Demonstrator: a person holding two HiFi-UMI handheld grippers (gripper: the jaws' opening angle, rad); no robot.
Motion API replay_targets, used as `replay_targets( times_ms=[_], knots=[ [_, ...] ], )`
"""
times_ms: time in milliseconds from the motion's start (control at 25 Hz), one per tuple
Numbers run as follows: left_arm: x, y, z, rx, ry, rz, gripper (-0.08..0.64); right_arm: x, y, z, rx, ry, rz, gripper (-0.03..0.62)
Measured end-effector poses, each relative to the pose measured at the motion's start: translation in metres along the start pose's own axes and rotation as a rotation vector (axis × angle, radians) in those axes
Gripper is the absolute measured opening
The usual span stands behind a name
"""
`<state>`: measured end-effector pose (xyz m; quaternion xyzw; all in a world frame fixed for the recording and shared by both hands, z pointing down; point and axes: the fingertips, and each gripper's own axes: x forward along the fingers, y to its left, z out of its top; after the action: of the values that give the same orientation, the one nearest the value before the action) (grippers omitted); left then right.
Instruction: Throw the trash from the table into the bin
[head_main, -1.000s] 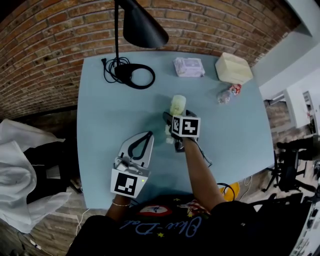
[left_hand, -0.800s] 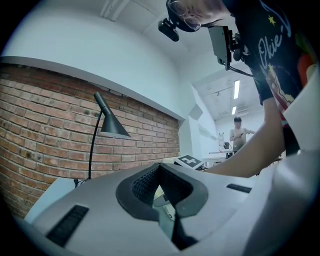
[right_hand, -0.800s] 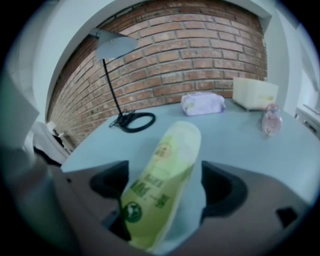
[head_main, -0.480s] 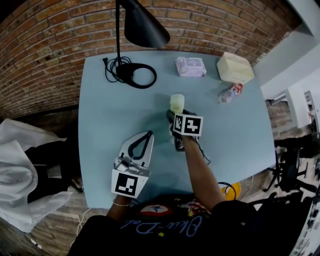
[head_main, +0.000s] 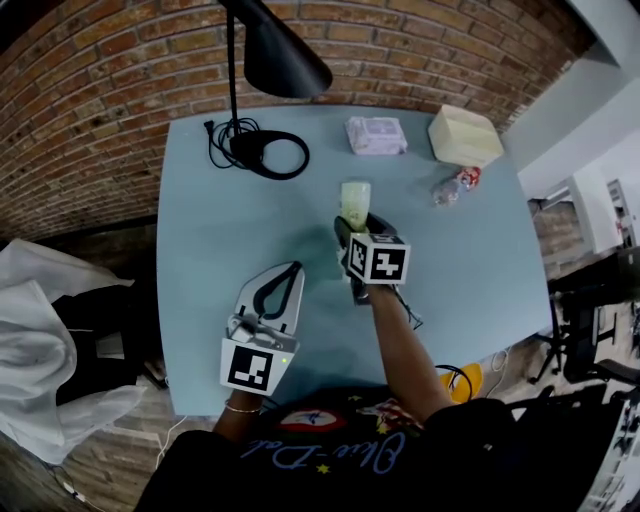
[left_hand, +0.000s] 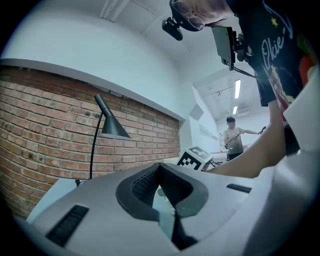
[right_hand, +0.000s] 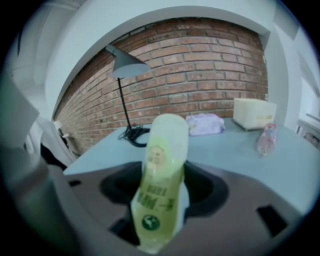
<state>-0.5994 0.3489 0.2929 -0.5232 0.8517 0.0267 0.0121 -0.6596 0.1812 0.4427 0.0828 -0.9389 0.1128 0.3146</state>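
Now my right tool (head_main: 350, 228) has just closed onto one yellow-green bottle (head_main: 354, 203), held above the table (head_main: 210, 230); my left tool (head_main: 297, 268), near-left, is pinched shut, empty (one crushed bottle (head_main: 450, 187) lies far right).

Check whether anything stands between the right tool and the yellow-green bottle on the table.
Nothing visible does. The right tool's jaws have just been closing, and the yellow-green bottle already stands between them, gripped. The bin shows in no view, so the way there cannot be judged.
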Motion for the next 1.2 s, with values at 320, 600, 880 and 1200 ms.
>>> replay_targets(
  times_ms=[320,600,880,1200],
  knots=[
    [-0.004,-0.015,0.007,0.032,-0.001,-0.023,0.011,-0.036,0.007,0.023,-0.068,-0.137,0.009,0.27],
    [-0.007,-0.035,0.013,0.047,-0.001,-0.053,0.011,-0.08,0.01,0.042,-0.043,-0.283,0.04,0.27],
    [-0.004,-0.049,0.023,0.074,-0.012,-0.071,0.011,-0.127,0.009,0.051,-0.073,-0.38,0.064,0.27],
    [0.003,-0.082,0.025,0.057,-0.006,-0.154,0.011,-0.188,0.003,0.057,-0.095,-0.513,0.03,0.27]
  ],
)
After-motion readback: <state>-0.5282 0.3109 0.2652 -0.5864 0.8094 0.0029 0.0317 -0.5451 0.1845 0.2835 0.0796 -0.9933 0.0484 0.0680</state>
